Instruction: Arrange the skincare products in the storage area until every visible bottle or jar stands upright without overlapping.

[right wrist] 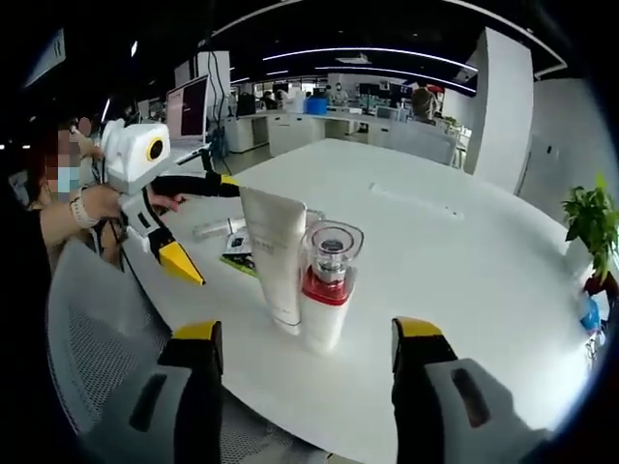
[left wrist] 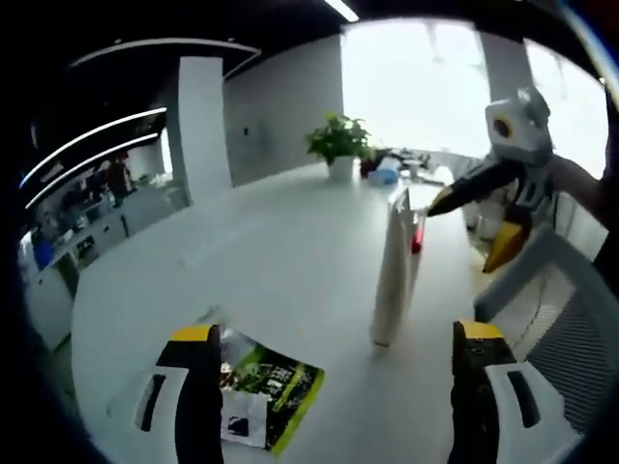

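A white tube (right wrist: 276,253) stands upright on the white counter (right wrist: 464,261), near the counter edge closest to the right gripper's camera. Touching it on one side stands a white bottle (right wrist: 327,290) with a red band and a clear cap, also upright. In the left gripper view the same tube (left wrist: 394,273) is seen edge-on, and the bottle (left wrist: 417,235) peeks out from behind it.

A green and black packet (left wrist: 263,389) lies flat on the counter just beside the left gripper (left wrist: 338,333), near that edge. In the right gripper view a packet (right wrist: 238,248) lies beyond the tube, next to a small item lying flat that is too blurred to name.

The left gripper's jaws are spread wide with nothing between them. The right gripper (right wrist: 308,336) has its jaws wide apart too, empty, with the bottle and tube just ahead of the gap.

A potted plant (left wrist: 338,145) stands at the far end of the counter.
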A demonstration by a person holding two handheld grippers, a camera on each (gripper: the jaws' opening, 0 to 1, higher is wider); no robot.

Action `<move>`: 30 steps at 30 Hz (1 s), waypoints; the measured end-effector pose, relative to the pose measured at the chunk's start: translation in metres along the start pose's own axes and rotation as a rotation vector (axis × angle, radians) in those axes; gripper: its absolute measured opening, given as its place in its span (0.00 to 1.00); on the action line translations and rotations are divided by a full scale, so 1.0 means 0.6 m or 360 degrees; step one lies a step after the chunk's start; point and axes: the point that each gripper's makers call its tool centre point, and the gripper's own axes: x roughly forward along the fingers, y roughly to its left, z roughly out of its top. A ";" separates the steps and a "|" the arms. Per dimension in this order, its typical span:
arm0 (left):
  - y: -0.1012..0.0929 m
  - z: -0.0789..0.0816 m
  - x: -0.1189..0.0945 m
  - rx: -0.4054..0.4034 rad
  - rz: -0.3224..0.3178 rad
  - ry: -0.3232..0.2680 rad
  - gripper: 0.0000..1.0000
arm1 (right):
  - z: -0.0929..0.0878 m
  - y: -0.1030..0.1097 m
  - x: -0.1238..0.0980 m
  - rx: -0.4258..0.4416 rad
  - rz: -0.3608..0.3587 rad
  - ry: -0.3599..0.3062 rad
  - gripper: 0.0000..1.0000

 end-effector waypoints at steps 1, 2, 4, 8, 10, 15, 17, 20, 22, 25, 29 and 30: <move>0.001 0.003 -0.006 -0.0004 0.0011 -0.0007 0.97 | 0.001 0.001 -0.001 -0.0003 -0.0001 -0.0003 0.75; 0.001 0.003 -0.009 -0.0007 0.0015 -0.0009 0.97 | 0.003 0.002 -0.002 -0.0004 -0.0001 -0.0005 0.75; 0.001 0.008 -0.020 -0.0027 0.0036 -0.0018 0.97 | 0.006 0.003 -0.004 -0.0008 -0.0002 -0.0015 0.76; 0.007 0.021 -0.046 -0.0072 0.0113 -0.0060 0.97 | 0.012 0.006 -0.007 -0.0017 -0.0006 -0.0029 0.80; 0.015 0.020 -0.060 -0.0103 0.0180 -0.0049 0.97 | 0.014 0.008 -0.008 -0.0025 -0.0007 -0.0035 0.81; 0.022 0.019 -0.091 -0.0146 0.0274 -0.0043 0.97 | 0.017 0.013 -0.007 -0.0047 -0.0003 -0.0031 0.85; 0.022 0.022 -0.100 -0.0150 0.0291 -0.0065 0.97 | 0.019 0.013 -0.007 -0.0052 -0.0010 -0.0031 0.87; 0.024 0.019 -0.117 -0.0153 0.0337 -0.0066 0.97 | 0.021 0.013 -0.008 -0.0060 -0.0020 -0.0026 0.89; 0.025 0.015 -0.128 -0.0151 0.0363 -0.0058 0.97 | 0.024 0.014 -0.009 -0.0073 -0.0023 -0.0028 0.91; 0.027 0.013 -0.144 -0.0170 0.0400 -0.0059 0.97 | 0.028 0.017 -0.010 -0.0089 -0.0017 -0.0037 0.94; 0.026 0.009 -0.158 -0.0181 0.0426 -0.0053 0.97 | 0.031 0.026 -0.009 -0.0100 0.0009 -0.0043 0.98; 0.027 0.006 -0.160 -0.0182 0.0436 -0.0040 0.97 | 0.032 0.027 -0.008 -0.0101 0.0008 -0.0044 0.98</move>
